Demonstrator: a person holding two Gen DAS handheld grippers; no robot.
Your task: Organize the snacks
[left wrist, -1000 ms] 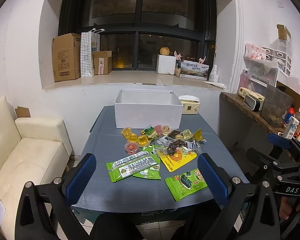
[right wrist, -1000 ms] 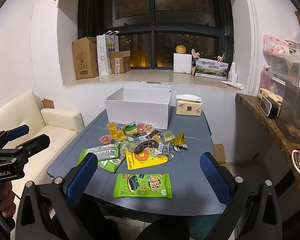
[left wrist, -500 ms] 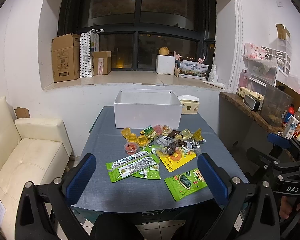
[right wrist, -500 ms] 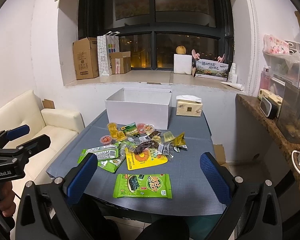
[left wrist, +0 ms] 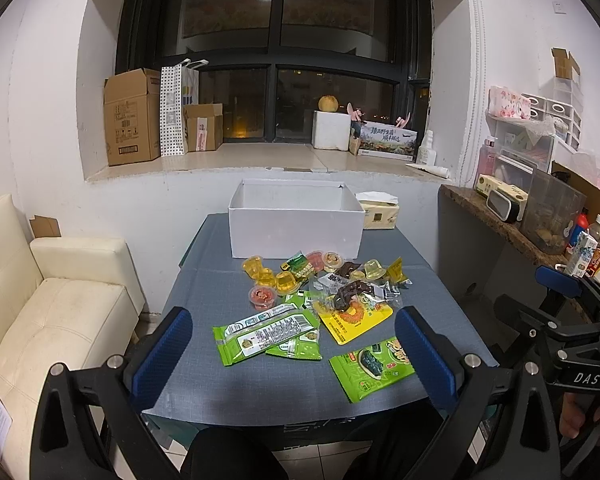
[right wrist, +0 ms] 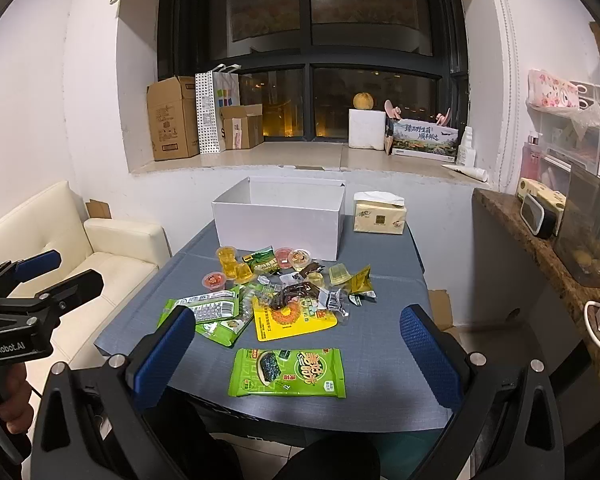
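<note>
A pile of snacks lies on the grey table: a green seaweed packet nearest me, also in the left wrist view, a yellow packet, green packets, jelly cups and small wrapped pieces. An open white box stands behind them, also in the right wrist view. My left gripper is open and empty, held before the table's near edge. My right gripper is open and empty over the near edge.
A tissue pack sits right of the box. A cream sofa stands left of the table. A stone counter with containers runs along the right. Cardboard boxes stand on the window sill.
</note>
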